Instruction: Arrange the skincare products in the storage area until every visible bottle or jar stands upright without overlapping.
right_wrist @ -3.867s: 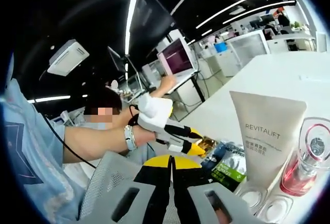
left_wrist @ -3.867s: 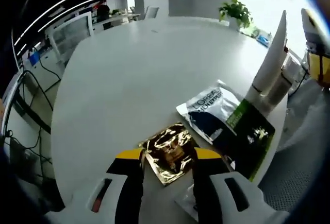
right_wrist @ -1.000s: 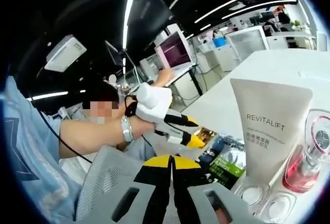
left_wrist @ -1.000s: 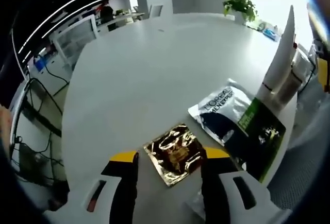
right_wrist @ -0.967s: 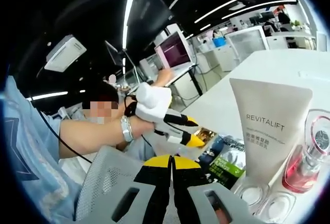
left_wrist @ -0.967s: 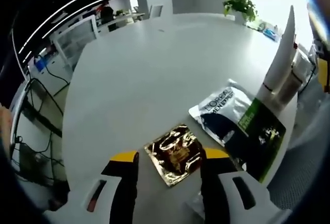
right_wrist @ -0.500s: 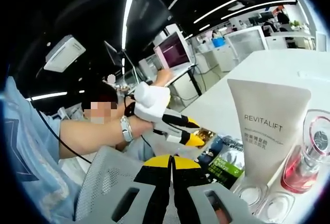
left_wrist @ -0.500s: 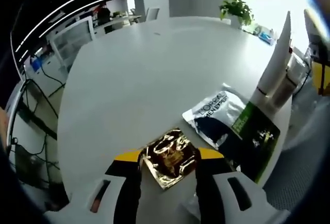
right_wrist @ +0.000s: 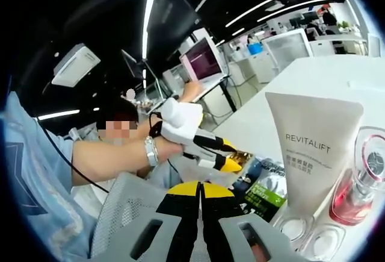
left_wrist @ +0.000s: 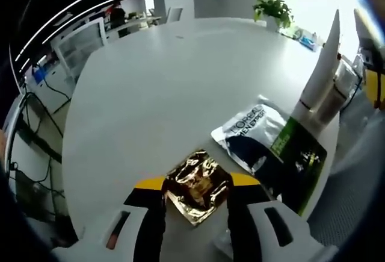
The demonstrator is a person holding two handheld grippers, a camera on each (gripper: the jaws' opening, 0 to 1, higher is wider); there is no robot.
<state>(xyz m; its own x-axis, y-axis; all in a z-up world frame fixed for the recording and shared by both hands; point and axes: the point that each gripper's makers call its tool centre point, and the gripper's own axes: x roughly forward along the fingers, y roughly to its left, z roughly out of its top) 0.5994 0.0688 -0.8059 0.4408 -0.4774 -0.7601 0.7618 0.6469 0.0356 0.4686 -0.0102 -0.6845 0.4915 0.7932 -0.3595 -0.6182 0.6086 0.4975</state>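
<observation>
A crumpled gold foil sachet [left_wrist: 198, 174] lies on the white table [left_wrist: 168, 81], and my left gripper [left_wrist: 197, 185] is shut on it, each yellow-tipped jaw pressing one side edge. Beyond it lie a silver and dark sachet [left_wrist: 248, 131] and a green and black sachet [left_wrist: 295, 159]. A white REVITALIFT tube [right_wrist: 314, 150] stands cap-down in a clear organiser [right_wrist: 307, 232], beside a pink bottle [right_wrist: 360, 185]. My right gripper [right_wrist: 200, 191] is shut on nothing, low in front of the organiser. In the right gripper view the left gripper [right_wrist: 231, 161] reaches in from the left with the gold sachet at its tips.
The tube [left_wrist: 322, 63] shows edge-on at the table's right rim. A potted plant [left_wrist: 274, 9] stands at the far edge. A person's arm [right_wrist: 108, 153] holds the left gripper above a grey mesh chair [right_wrist: 126, 214]. Desks and monitors stand behind.
The left jaws have narrowed from a wider stance a second ago onto the gold sachet's edges. The right gripper stays shut and still.
</observation>
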